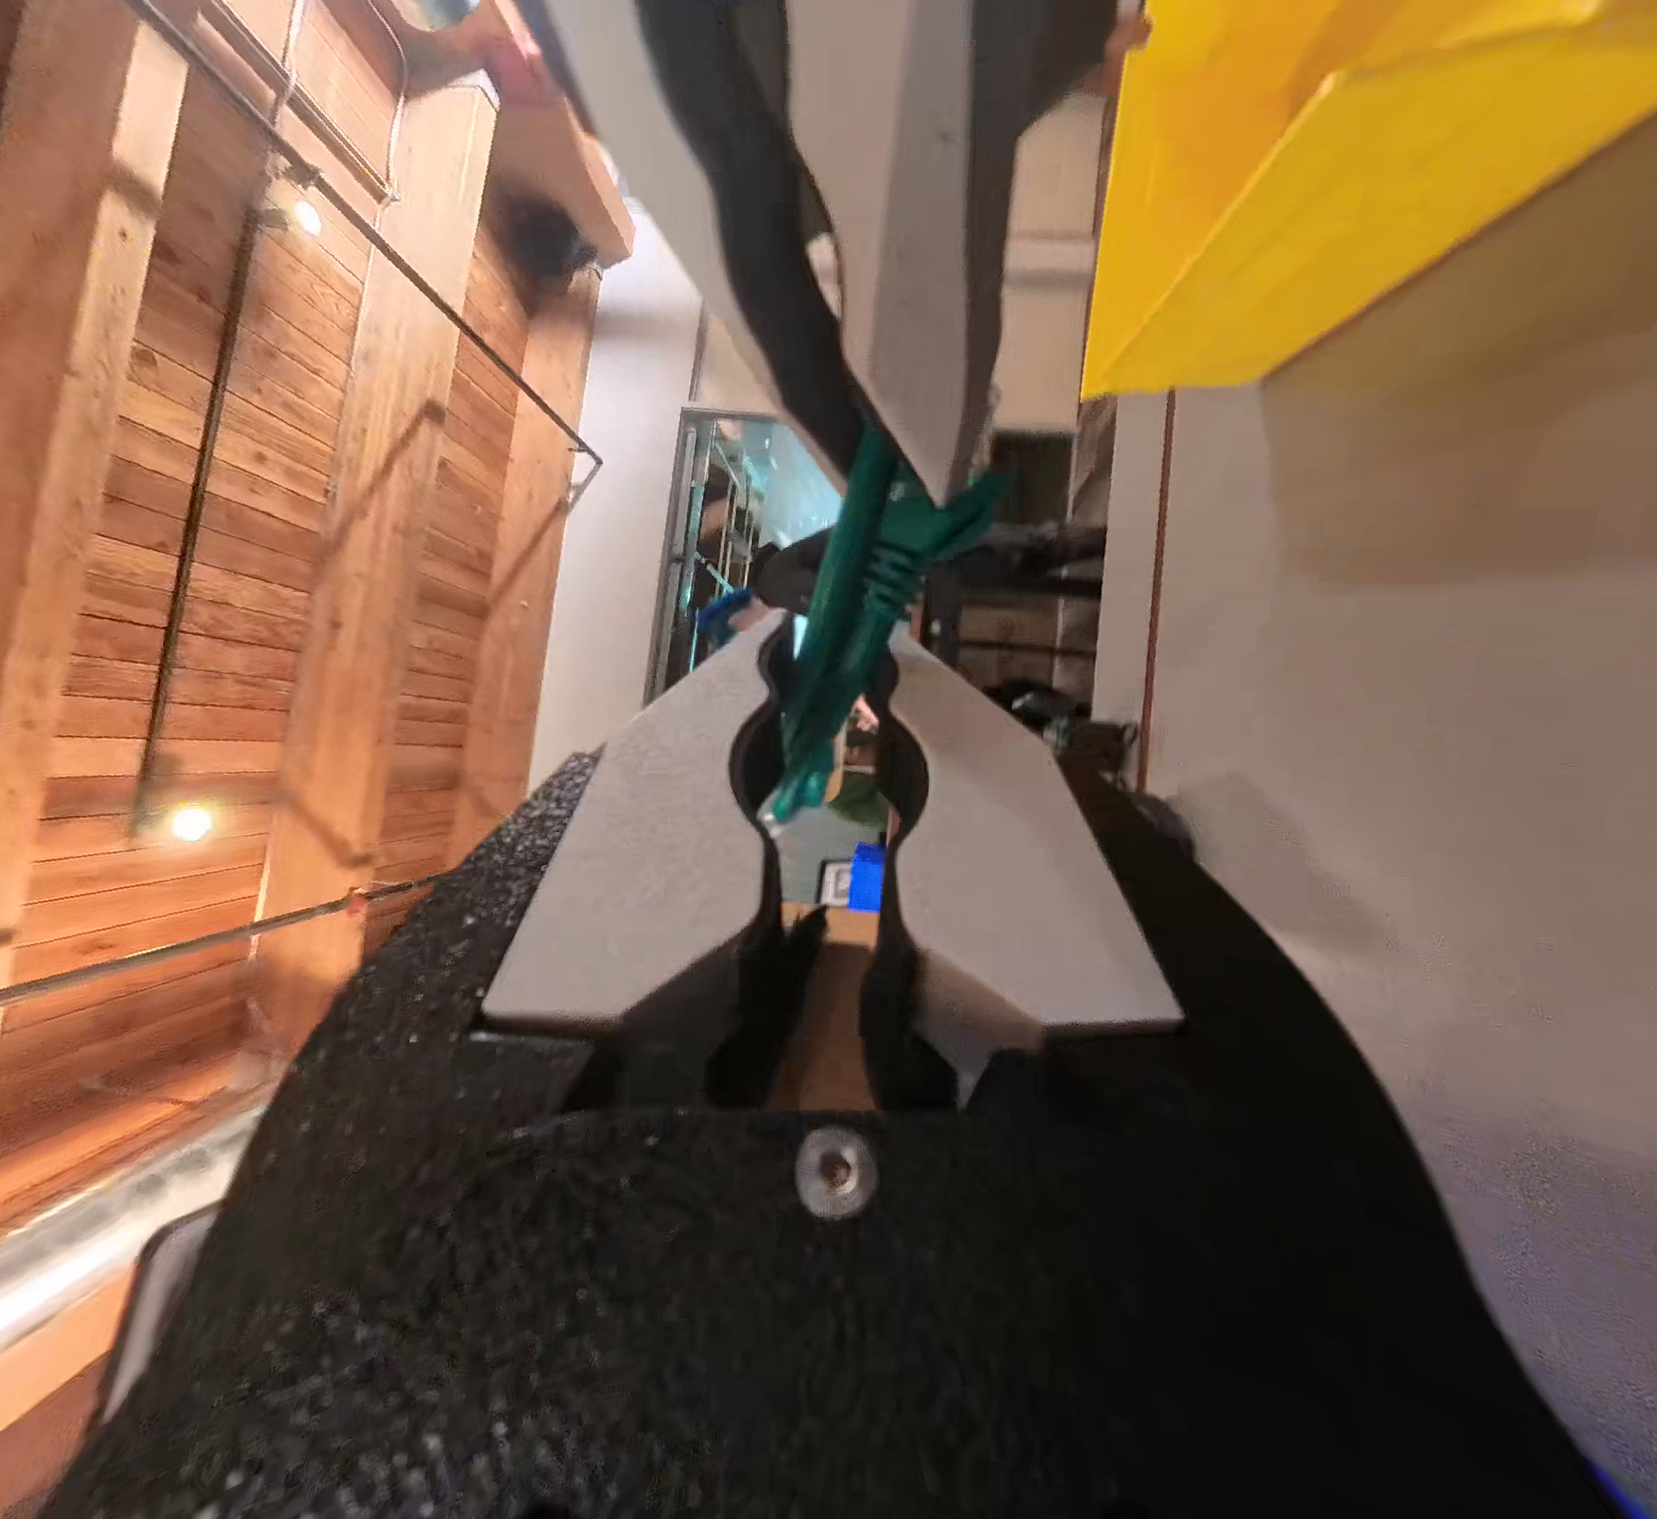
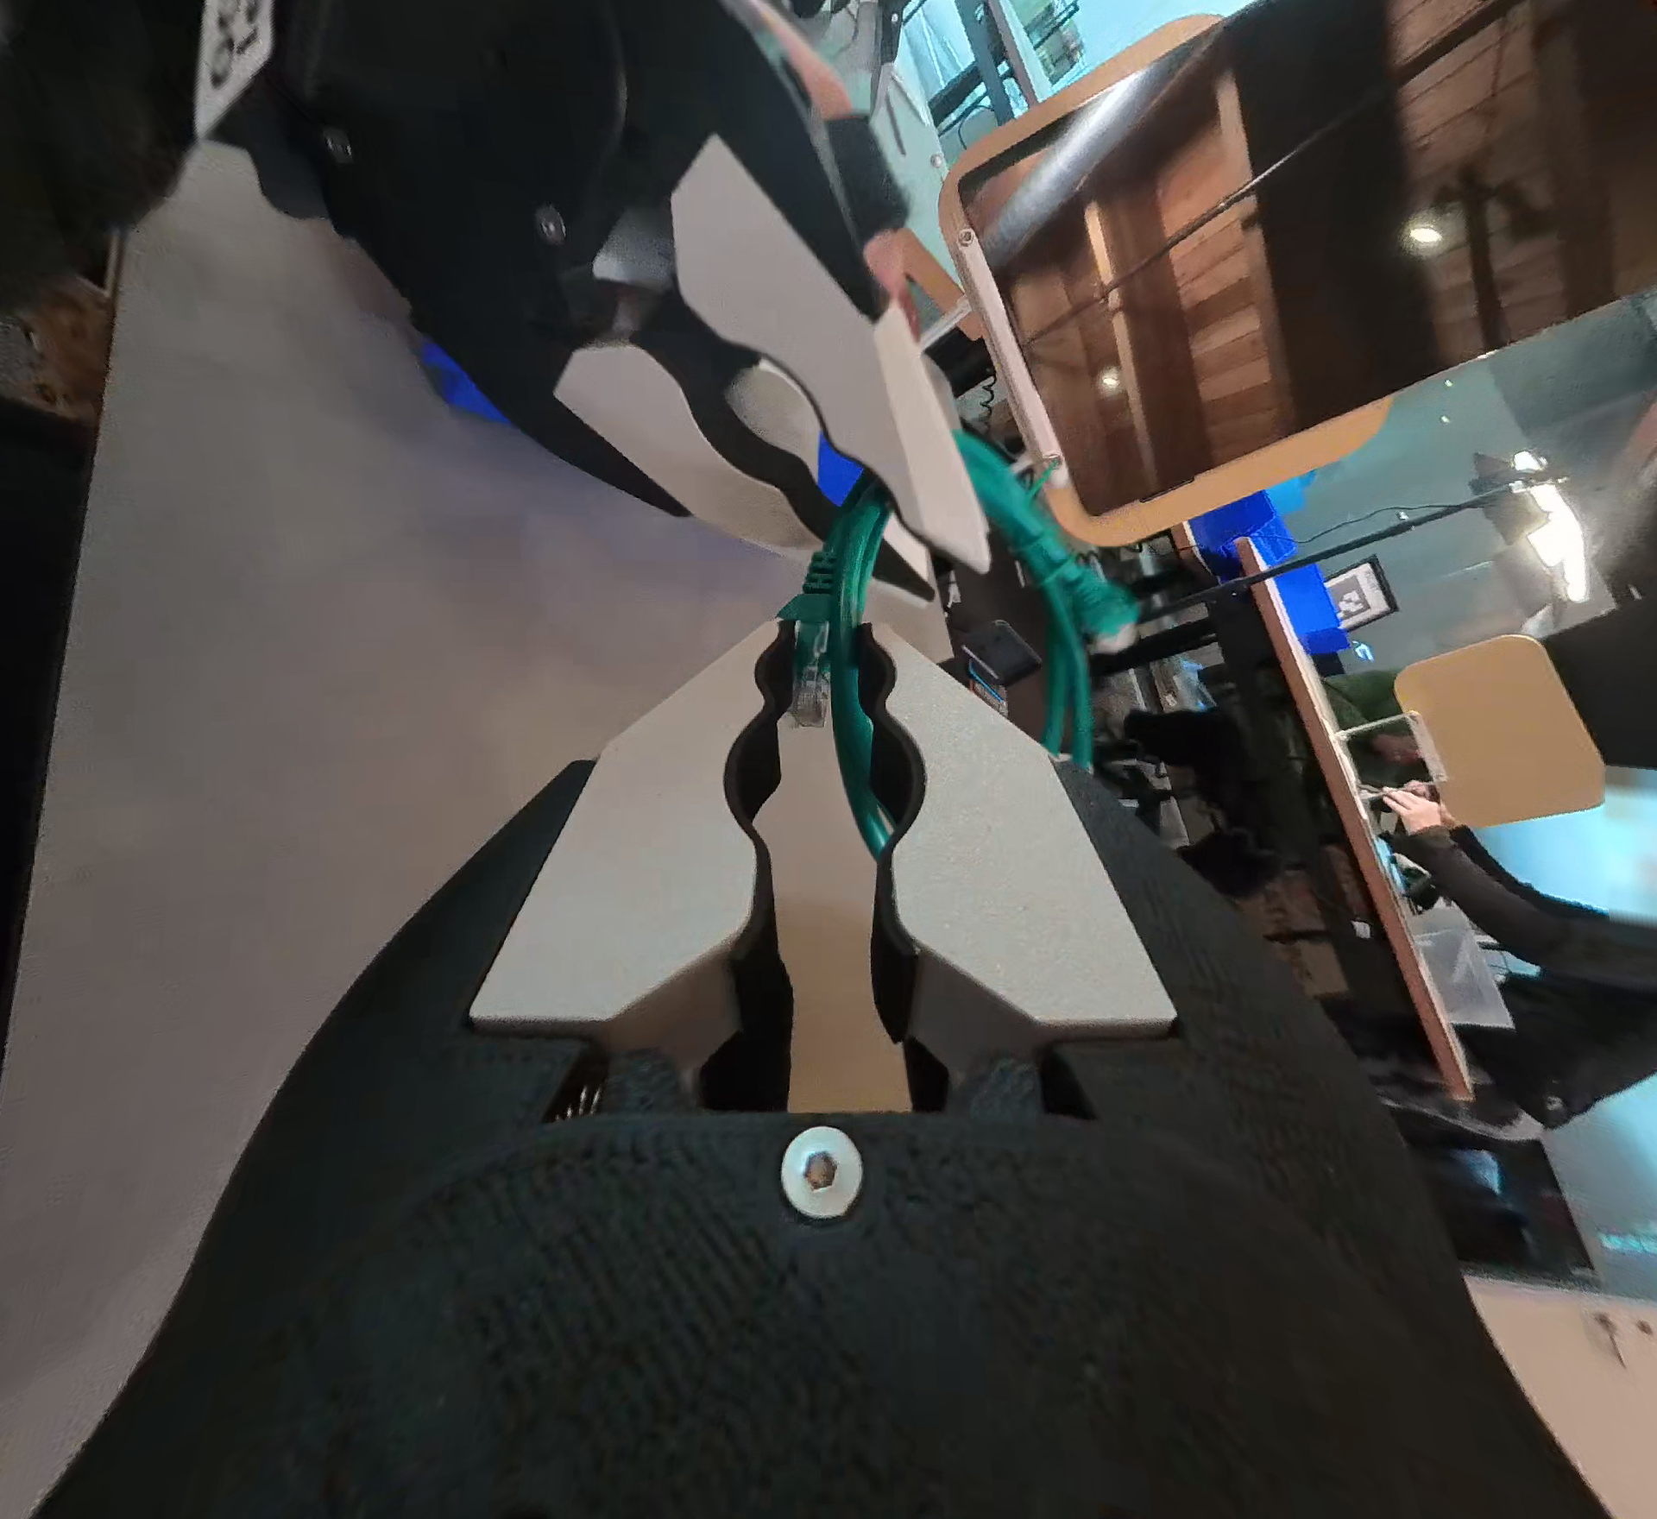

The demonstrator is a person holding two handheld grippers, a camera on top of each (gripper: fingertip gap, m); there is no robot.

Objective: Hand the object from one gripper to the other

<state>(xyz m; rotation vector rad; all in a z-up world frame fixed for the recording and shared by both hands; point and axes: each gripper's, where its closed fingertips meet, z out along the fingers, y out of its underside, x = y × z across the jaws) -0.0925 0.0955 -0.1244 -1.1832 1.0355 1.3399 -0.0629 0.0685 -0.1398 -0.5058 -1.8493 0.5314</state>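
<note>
Midair, a coiled green network cable with ribbed plug boots (image 1: 852, 624) (image 2: 852, 669) sat between two grey-and-black two-finger grippers that met tip to tip. The left gripper (image 1: 829, 633) (image 2: 883, 530) had its jaws closed on the cable's strands, seen from the right wrist view as pinching the bundle near its tips. The right gripper (image 2: 823, 633) (image 1: 883, 454) had jaws set narrowly around a loop and one clear plug; whether they pressed it could not be told. A yellow plastic bin (image 1: 1345, 131) stood on the white desk (image 1: 1435, 669) beyond. Wooden slat walls (image 1: 224, 534) filled the background.
</note>
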